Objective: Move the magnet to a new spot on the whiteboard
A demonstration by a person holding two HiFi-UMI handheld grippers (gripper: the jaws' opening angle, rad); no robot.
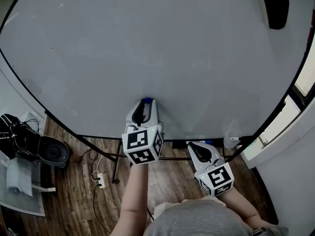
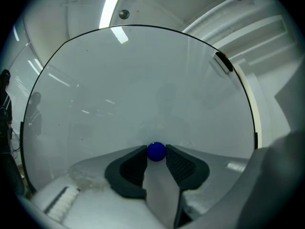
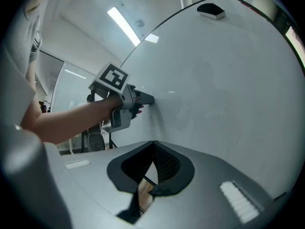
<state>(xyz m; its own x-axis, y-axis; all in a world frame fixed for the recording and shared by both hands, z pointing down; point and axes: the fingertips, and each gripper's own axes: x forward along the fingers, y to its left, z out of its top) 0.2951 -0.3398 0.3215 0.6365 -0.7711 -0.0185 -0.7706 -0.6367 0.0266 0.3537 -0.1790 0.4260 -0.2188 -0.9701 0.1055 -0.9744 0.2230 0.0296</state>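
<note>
A small blue ball magnet [image 1: 146,101] [image 2: 156,151] sits low on the whiteboard [image 1: 147,43] [image 2: 143,89] [image 3: 228,80], near its bottom edge. My left gripper [image 1: 145,105] [image 2: 156,153] points at the board, and its two black pads touch the magnet on both sides, shut on it. The right gripper view shows that left gripper [image 3: 147,99] with its tip against the board. My right gripper [image 1: 196,145] [image 3: 153,145] hangs lower right, off the board, its jaws shut with nothing between them.
A black eraser [image 1: 275,4] [image 2: 223,62] [image 3: 211,10] clings to the board's upper right. Below the board are its stand legs, a power strip [image 1: 100,181] on the wood floor, and dark equipment [image 1: 34,146] at left. A window [image 1: 305,77] lies right.
</note>
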